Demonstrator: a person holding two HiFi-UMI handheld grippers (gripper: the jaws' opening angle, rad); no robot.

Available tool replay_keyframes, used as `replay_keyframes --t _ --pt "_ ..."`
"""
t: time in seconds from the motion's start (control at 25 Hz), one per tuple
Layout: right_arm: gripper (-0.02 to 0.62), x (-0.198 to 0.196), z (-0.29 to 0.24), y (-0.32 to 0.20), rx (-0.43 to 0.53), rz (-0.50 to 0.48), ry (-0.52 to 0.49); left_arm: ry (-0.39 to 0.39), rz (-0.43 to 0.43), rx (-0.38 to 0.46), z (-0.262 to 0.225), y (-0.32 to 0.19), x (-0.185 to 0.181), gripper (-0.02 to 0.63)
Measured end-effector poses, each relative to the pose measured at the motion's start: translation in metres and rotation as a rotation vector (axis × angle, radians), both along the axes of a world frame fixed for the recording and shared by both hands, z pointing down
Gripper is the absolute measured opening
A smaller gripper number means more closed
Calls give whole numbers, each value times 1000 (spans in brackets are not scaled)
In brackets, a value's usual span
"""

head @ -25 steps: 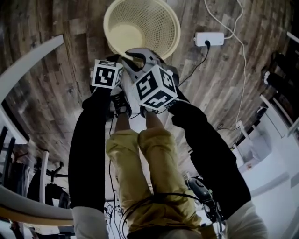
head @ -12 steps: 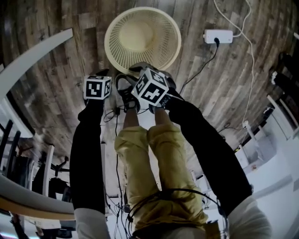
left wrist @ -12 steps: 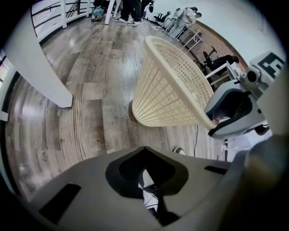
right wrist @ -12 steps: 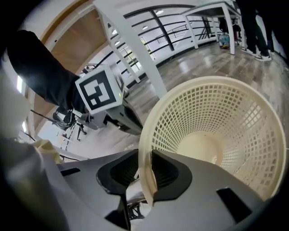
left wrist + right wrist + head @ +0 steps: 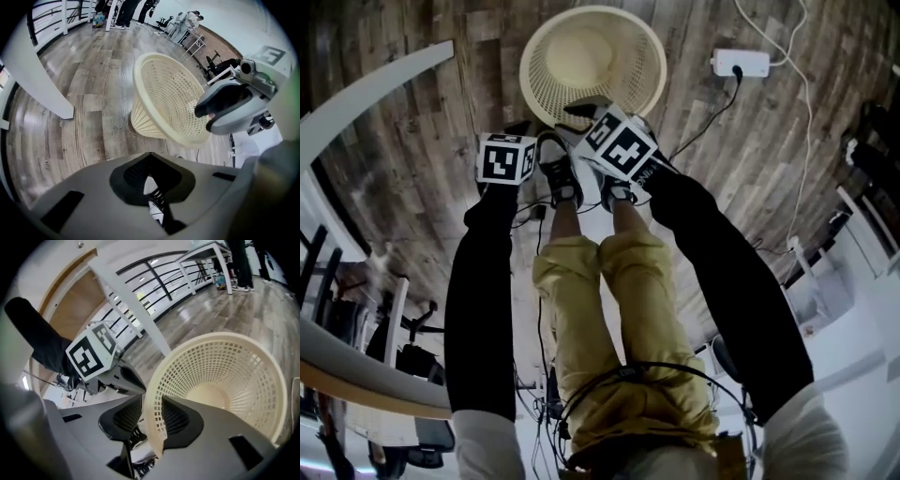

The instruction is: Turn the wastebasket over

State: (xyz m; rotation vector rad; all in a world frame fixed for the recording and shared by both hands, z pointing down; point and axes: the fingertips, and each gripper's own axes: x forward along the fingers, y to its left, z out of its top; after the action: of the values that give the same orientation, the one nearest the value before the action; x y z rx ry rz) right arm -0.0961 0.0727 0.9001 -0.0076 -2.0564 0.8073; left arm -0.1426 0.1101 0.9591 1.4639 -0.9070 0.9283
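While the wastebasket (image 5: 592, 56) stands mouth up on the wooden floor (image 5: 422, 187), at the far middle of the scene, I judge that the turning itself is finished, if it began mouth down. The right gripper (image 5: 153, 420) has the near rim of the wastebasket between its jaws, and these jaws are opening; the outer pad is clear of the mesh wall, and the inner one seems just free too, though the view is tight there. What is left, I think, is only to draw this gripper back off the rim. The left gripper (image 5: 150, 161) has its jaws fully together with nothing in them, and it hangs near and left of the wastebasket, not touching it.

The person's shoes (image 5: 561, 173) stand just near of the wastebasket. A white power strip (image 5: 741, 64) with its black cable (image 5: 698, 131) lies to the far right, well apart. A white beam (image 5: 375, 94) crosses at the left. Nothing of these stands in the way
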Motion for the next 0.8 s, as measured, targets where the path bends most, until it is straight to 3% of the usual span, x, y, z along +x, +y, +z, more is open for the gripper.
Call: replay_keyframes --t 0.2,0.32,0.44,0.64,0.8 --pt "121 21 -74 -53 19 229 -32 15 -2 39 -65 -8 3 0" --pt "47 37 -137 -80 63 324 -58 27 26 79 -123 -22 11 0" --pt "23 54 -203 -97 110 386 -72 59 41 136 -192 -40 31 0" --pt "21 61 -319 -126 219 445 -148 86 52 337 -318 -98 54 0" --pt "21 53 -417 -130 299 450 -223 94 10 482 -428 -124 55 0"
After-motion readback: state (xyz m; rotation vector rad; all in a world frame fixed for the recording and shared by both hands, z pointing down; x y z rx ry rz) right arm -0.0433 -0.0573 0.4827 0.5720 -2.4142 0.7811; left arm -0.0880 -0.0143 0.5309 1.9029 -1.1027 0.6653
